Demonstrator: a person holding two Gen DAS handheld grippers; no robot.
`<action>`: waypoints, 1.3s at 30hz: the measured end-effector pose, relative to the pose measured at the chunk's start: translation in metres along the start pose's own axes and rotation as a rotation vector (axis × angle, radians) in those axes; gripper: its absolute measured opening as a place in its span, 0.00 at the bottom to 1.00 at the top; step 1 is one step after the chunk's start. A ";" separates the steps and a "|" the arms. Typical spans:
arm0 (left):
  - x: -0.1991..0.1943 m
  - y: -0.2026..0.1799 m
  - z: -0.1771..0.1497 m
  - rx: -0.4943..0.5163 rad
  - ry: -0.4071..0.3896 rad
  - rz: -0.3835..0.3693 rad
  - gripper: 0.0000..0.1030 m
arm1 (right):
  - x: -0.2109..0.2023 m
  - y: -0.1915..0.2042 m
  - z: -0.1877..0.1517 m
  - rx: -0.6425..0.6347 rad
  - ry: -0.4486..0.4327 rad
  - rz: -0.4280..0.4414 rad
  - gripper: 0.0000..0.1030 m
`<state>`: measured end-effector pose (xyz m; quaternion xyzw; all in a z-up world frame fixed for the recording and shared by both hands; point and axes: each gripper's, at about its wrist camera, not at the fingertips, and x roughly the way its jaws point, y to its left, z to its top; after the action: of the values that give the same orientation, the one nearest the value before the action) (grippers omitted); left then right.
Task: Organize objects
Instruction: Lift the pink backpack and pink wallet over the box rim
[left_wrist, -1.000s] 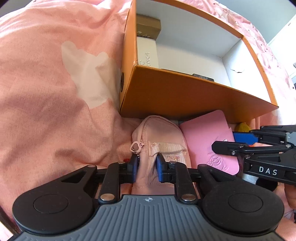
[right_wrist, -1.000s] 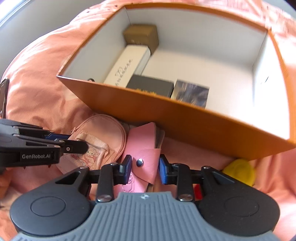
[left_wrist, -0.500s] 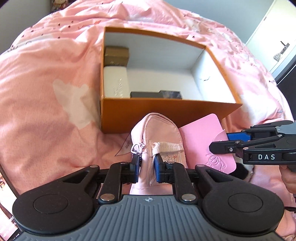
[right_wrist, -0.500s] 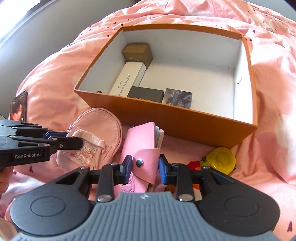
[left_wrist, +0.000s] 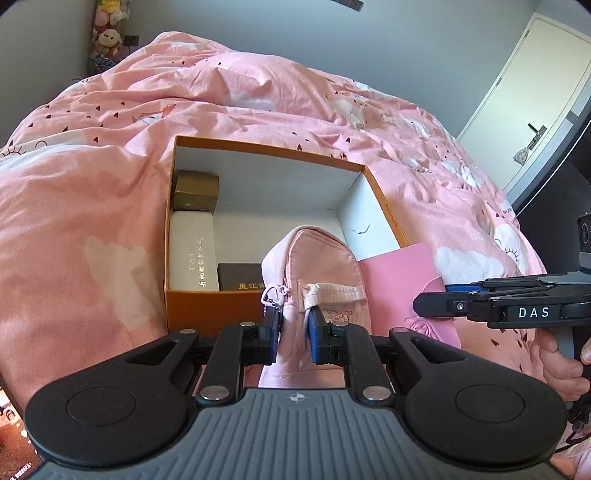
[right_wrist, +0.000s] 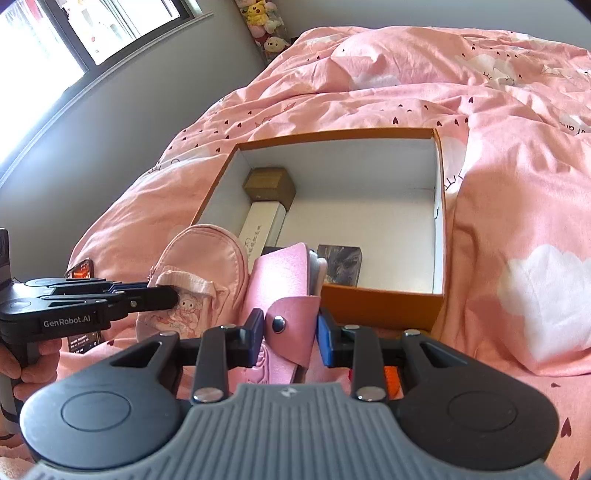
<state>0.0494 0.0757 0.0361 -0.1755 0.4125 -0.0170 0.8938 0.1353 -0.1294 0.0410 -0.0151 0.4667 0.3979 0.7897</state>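
Moved: both grippers are higher; orange box (left_wrist: 207, 310) now below.
Left gripper (left_wrist: 293, 334): clamps pink pouch (left_wrist: 317, 266).
Right gripper (right_wrist: 290, 334): clamps pink wallet (right_wrist: 284, 280).

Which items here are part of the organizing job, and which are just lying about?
In the job: pink pouch in left gripper; pink wallet in right gripper; orange box.
Lying about: phone, plush toys, pink duvet.
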 end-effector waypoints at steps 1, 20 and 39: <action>0.002 0.001 0.003 -0.006 -0.006 0.001 0.17 | 0.001 -0.001 0.003 0.003 -0.005 0.002 0.32; 0.048 0.034 0.055 -0.089 -0.016 0.008 0.17 | 0.059 -0.030 0.066 0.071 -0.019 0.006 0.31; 0.081 0.079 0.106 -0.121 -0.042 0.136 0.16 | 0.147 -0.049 0.119 0.112 0.010 -0.030 0.31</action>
<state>0.1722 0.1671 0.0144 -0.2011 0.4049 0.0723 0.8890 0.2900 -0.0257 -0.0188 0.0202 0.4917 0.3593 0.7929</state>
